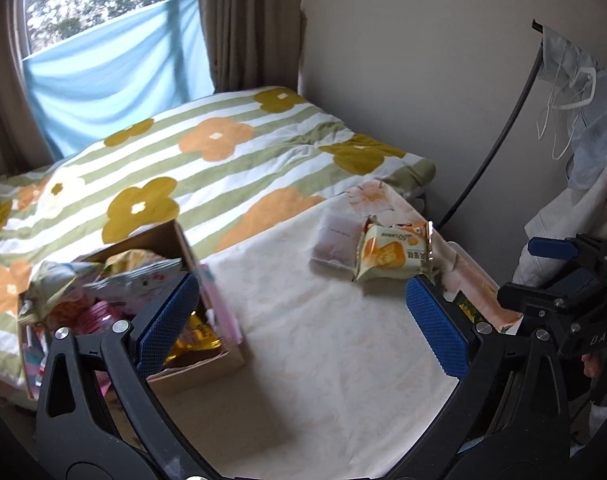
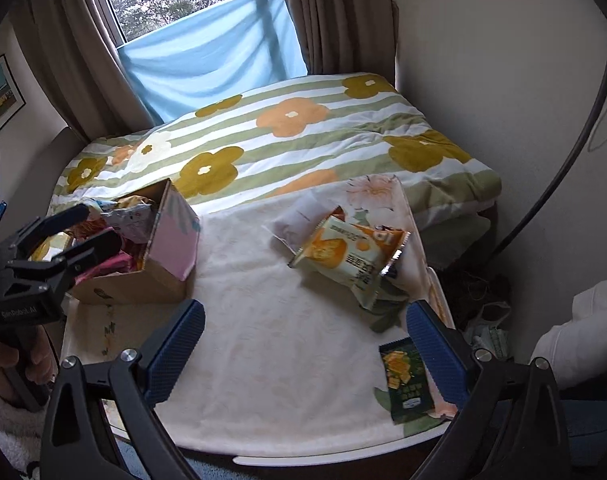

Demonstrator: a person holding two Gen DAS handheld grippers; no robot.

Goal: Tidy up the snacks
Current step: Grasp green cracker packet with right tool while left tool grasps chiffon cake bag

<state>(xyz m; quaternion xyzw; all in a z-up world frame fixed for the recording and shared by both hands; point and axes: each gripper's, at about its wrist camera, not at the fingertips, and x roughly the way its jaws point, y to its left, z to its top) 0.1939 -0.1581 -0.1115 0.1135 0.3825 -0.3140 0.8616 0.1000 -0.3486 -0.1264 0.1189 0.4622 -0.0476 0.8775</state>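
Both tools hang wide open over the cream-clothed counter [image 2: 287,352]. The left tool [image 1: 303,316] sits level beside the brown cardboard box [image 1: 207,364] stuffed with snack packets; the right tool [image 2: 305,344] tilts downward, flanked by the orange-and-cream crinkled snack packet [image 2: 347,258] and dark green flat snack sachet [image 2: 403,384].

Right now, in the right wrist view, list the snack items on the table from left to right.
Cardboard box of snacks → pale pink packet → orange-and-cream snack bag → dark green snack packet.
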